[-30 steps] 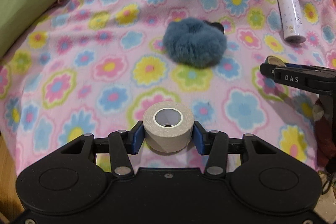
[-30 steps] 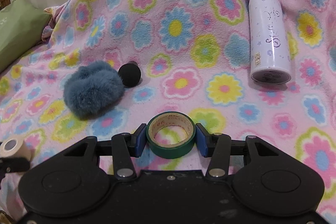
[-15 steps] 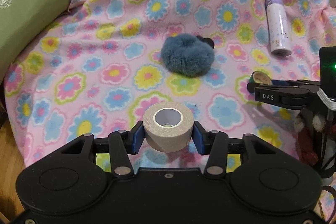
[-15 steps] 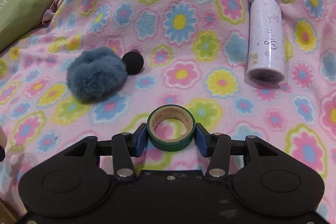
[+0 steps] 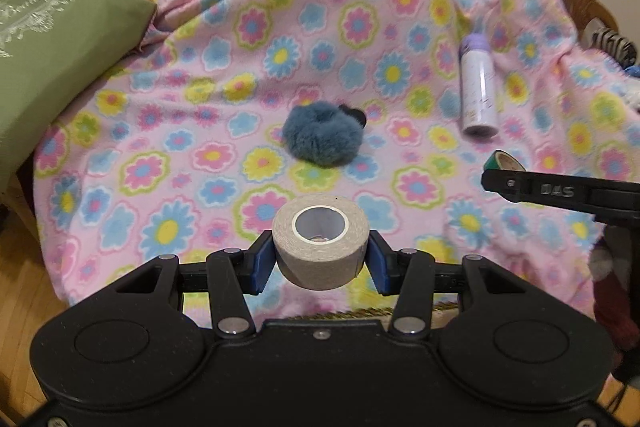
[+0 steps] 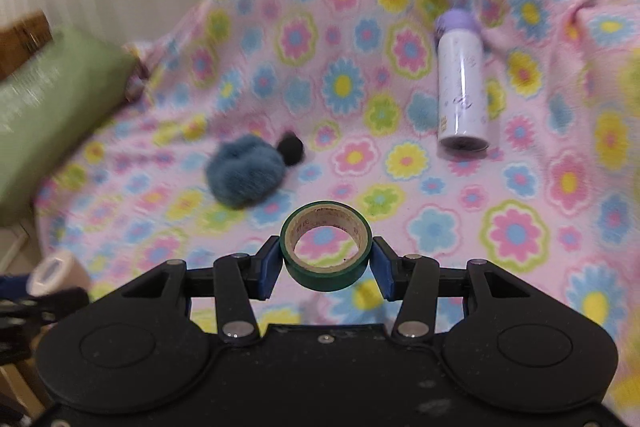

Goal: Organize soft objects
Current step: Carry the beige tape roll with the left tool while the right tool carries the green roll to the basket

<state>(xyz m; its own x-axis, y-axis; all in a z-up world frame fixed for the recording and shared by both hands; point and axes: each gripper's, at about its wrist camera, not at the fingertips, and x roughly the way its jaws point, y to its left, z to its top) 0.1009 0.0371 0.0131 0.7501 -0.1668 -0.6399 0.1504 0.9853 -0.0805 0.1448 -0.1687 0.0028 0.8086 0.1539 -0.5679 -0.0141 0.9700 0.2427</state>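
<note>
Both rolls are up in the air! The left hand-held gripper (image 5: 321, 259) is clamping the beige tape roll (image 5: 321, 241) between its blue pads (image 5: 262, 261), hovering over the near edge of the flowered blanket (image 5: 160, 163). The right hand-held gripper (image 6: 325, 261) is pinching the green tape roll (image 6: 325, 251) the same way, also above the blanket's near edge.

Out in the middle of the blanket, the fluffy blue scrunchie (image 5: 322, 139) is lying untouched, with a small black ball (image 6: 291, 148) touching its far side. The purple bottle (image 6: 462, 83) is lying toward the far right corner, and the green cushion (image 5: 60, 67) is leaning along the left edge.

Risks now: the green roll is thin and being held only by its rim, so a tilt or a slackening squeeze could be letting it slip and roll off the blanket edge. The two grippers are working side by side and could be bumping. The right view is blurring, suggesting quick motion.
</note>
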